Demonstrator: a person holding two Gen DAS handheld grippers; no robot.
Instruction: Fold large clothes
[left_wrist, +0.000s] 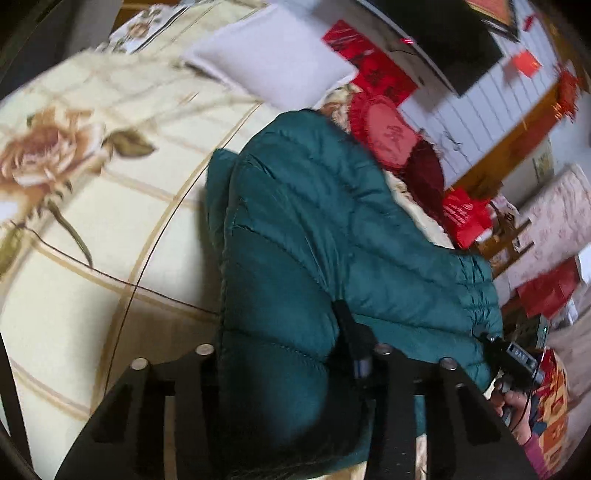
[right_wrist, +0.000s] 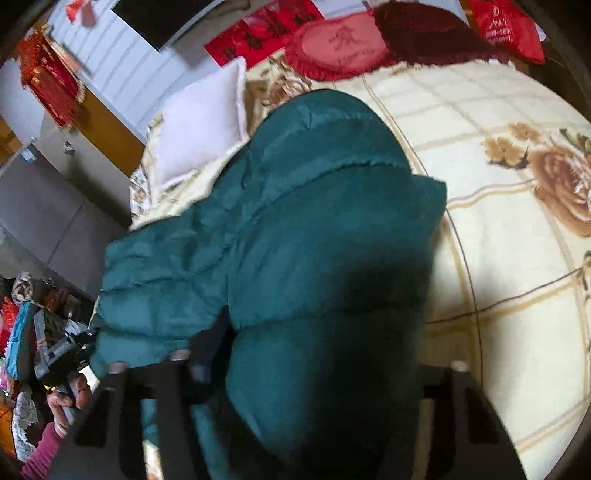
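A teal quilted puffer jacket (left_wrist: 317, 206) lies on a cream bedspread printed with roses (left_wrist: 92, 206). In the left wrist view my left gripper (left_wrist: 280, 347) is shut on a thick fold of the jacket, which bulges up between its black fingers (left_wrist: 351, 332). My right gripper (left_wrist: 517, 360), held in a hand, bites the jacket's far edge at the right. In the right wrist view the jacket (right_wrist: 314, 206) fills the right gripper (right_wrist: 317, 354), pressed between its fingers (right_wrist: 207, 343). The left gripper (right_wrist: 66, 354) sits at the jacket's left edge.
A white pillow (left_wrist: 273, 55) and red fringed cushions (left_wrist: 384, 133) lie at the head of the bed. Red paper decorations and a white panelled wall stand behind. Beside the bed, a grey cabinet (right_wrist: 55, 221) and heaps of cloth (right_wrist: 22, 321) crowd the floor.
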